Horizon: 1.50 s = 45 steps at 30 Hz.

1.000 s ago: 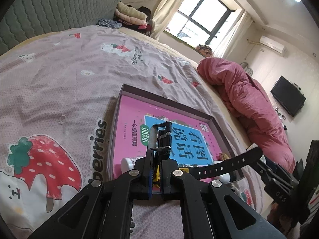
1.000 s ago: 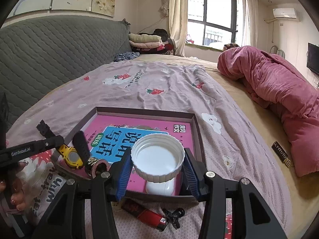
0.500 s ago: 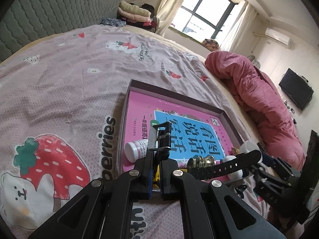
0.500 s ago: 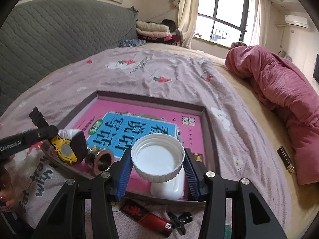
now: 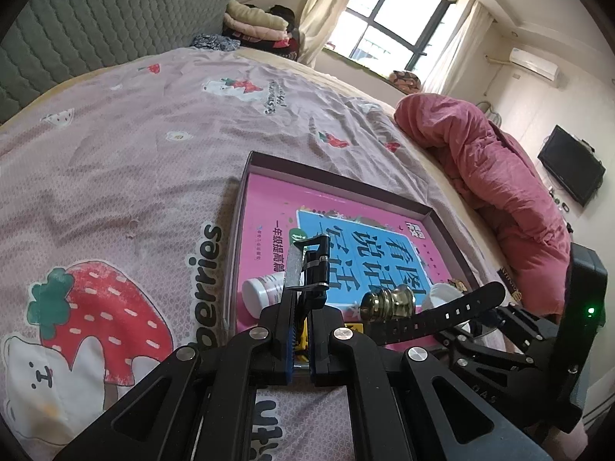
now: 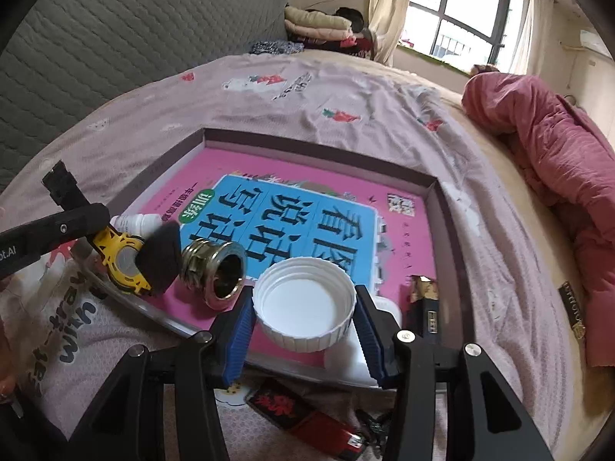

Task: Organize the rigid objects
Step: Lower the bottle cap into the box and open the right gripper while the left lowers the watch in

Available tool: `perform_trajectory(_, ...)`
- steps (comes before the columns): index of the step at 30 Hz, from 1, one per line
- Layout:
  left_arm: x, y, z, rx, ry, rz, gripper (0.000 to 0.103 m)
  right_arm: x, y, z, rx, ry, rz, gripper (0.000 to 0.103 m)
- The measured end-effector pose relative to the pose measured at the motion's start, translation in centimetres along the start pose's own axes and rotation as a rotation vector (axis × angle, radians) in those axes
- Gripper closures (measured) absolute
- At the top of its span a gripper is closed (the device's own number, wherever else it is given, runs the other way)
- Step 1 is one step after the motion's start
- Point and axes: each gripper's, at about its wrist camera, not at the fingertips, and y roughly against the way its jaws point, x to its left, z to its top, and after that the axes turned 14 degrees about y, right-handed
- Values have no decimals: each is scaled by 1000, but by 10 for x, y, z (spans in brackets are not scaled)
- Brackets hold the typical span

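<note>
Daylit bedroom; bed (image 5: 115, 146); window (image 5: 388, 27)

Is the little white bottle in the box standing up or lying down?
Lying down. The white bottle rests on its side on the pink book inside the box, with its cap end pointing toward the near corner.

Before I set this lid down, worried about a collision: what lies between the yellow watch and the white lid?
A brass threaded fitting lies on its side in the tray, between watch and lid, in the right wrist view.
</note>
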Motion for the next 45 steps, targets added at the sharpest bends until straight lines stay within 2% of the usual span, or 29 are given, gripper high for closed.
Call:
perform_trajectory(6,1,0,0,2,6,-3,99,3,-9,3,41,11,25,53)
perform_trajectory(29,2,-4,-2,15,28,-11,99,6,-15,12,102,-4,130,53)
perform_trajectory(45,2,-5,-2,14,30,-3,99,3,-9,12,96,-18,122,53)
